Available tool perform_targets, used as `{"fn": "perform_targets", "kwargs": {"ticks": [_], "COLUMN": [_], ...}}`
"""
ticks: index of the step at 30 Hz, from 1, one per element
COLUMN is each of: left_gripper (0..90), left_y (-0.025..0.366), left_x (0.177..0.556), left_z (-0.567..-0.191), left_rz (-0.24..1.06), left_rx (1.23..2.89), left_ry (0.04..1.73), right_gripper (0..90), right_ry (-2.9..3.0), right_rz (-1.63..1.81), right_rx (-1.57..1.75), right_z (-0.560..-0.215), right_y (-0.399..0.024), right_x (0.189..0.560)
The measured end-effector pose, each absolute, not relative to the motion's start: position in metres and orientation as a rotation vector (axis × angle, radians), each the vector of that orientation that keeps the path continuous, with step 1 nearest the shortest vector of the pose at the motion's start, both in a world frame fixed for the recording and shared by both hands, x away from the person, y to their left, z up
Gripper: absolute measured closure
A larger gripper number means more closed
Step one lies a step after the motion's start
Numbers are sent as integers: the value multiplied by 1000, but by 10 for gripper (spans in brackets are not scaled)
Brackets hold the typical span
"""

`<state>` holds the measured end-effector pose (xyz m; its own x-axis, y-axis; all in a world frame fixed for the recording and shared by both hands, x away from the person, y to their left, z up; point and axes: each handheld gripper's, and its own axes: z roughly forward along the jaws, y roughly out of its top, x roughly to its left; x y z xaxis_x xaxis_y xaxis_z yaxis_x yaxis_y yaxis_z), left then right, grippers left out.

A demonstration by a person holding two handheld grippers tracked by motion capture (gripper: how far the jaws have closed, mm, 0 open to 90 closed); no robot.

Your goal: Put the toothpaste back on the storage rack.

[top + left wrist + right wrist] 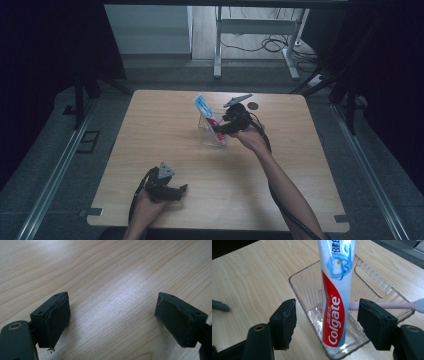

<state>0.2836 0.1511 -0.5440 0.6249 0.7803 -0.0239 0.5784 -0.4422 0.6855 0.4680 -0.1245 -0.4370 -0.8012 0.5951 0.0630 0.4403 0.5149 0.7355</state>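
Note:
A Colgate toothpaste tube (334, 302) stands tilted, cap down, in a clear plastic holder (298, 291) on the wooden table. A pink toothbrush (392, 305) lies across the holder behind the tube. My right gripper (328, 315) is open, one jaw on each side of the tube's lower part and neither pad touching it. From above, the tube (204, 106) rises out of the holder (212, 137) at the table's middle back, with the right gripper (226, 126) just to its right. My left gripper (181, 190) rests near the front edge, open over bare wood (112, 312).
The wooden table (165, 145) has a small dark disc (253, 105) near its back edge, behind the right gripper. A white desk frame (218, 45) and cables stand on the floor beyond. Metal rails run along the floor on both sides.

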Motion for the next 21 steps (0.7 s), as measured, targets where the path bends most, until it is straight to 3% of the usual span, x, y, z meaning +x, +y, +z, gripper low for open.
{"fn": "perform_targets", "kwargs": {"ticks": [21], "left_gripper": [130], "left_y": [151], "left_x": [284], "left_z": [-544], "left_rz": [389], "left_rx": [2181], "left_ry": [1058], "right_gripper": [203], "right_ry": [2579], "right_rz": [1193], "right_rx": [843], "right_z": [-422], "right_y": [-141], "right_x": [440]}}
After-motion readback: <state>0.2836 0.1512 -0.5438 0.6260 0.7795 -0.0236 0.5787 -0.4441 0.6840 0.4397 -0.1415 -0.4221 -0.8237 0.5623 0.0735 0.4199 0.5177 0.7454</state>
